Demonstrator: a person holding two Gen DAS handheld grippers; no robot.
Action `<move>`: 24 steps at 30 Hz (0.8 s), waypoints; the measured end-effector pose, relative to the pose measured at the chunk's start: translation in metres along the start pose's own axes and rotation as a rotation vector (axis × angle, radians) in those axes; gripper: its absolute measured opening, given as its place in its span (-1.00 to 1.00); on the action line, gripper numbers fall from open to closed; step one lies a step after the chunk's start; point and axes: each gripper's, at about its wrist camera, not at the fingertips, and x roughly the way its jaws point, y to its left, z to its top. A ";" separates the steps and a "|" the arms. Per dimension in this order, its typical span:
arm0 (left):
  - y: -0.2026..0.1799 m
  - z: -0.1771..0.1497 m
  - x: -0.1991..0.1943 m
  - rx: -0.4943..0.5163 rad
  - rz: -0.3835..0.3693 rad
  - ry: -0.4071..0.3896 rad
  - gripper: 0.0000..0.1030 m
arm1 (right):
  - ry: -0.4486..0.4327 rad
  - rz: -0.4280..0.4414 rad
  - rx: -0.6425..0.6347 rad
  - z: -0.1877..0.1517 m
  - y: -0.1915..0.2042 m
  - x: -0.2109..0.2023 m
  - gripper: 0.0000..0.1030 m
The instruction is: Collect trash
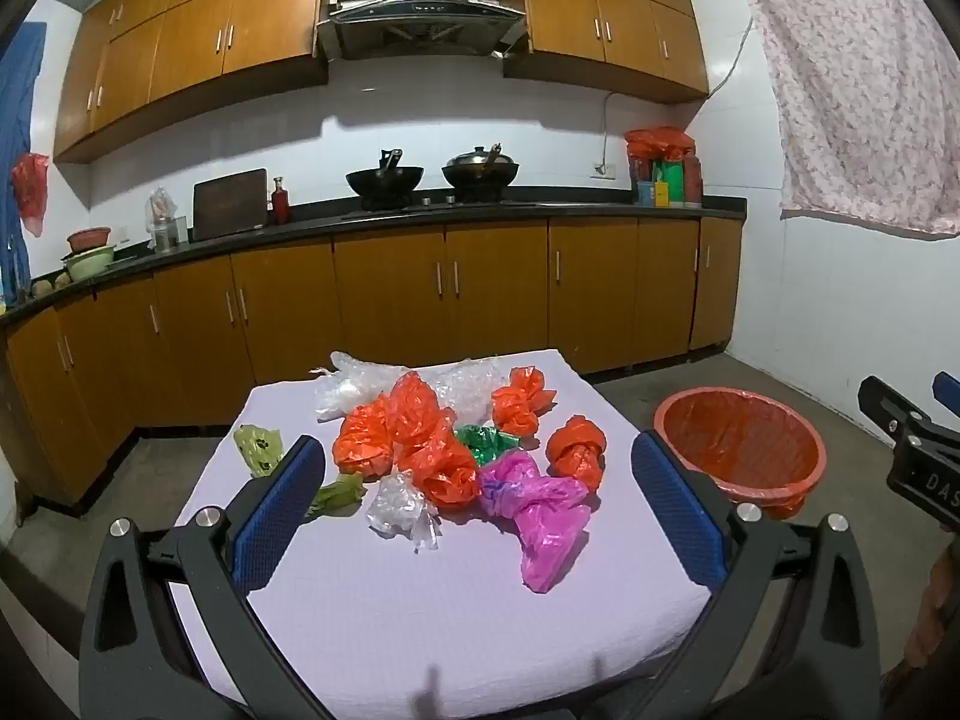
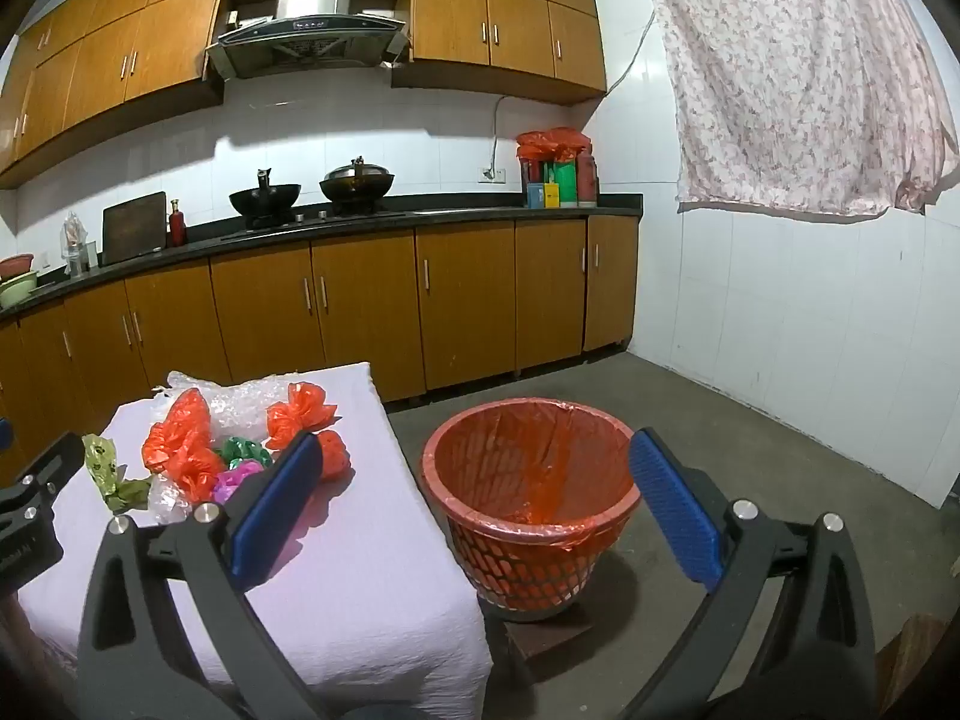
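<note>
Several crumpled plastic bags lie on a table with a lilac cloth (image 1: pixel 420 600): orange bags (image 1: pixel 414 438), a pink bag (image 1: pixel 540 510), a green one (image 1: pixel 486 441), clear ones (image 1: pixel 402 510) and a yellow-green one (image 1: pixel 259 449). My left gripper (image 1: pixel 477 480) is open and empty above the table's near part, in front of the pile. A red mesh bin (image 2: pixel 528 504) with an orange liner stands on the floor right of the table. My right gripper (image 2: pixel 474 486) is open and empty, above the bin's near side. The bags (image 2: pixel 186 450) show left in the right wrist view.
Wooden base cabinets (image 1: pixel 444 294) with a black counter run along the far wall, with two woks (image 1: pixel 384 179) on the stove. A tiled wall with a hanging floral cloth (image 2: pixel 798 78) is at the right. Bare concrete floor (image 2: pixel 750 468) surrounds the bin.
</note>
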 end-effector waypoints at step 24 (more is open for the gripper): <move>0.000 0.000 -0.001 -0.010 -0.001 0.000 0.97 | -0.002 0.001 0.005 0.000 -0.001 -0.001 0.93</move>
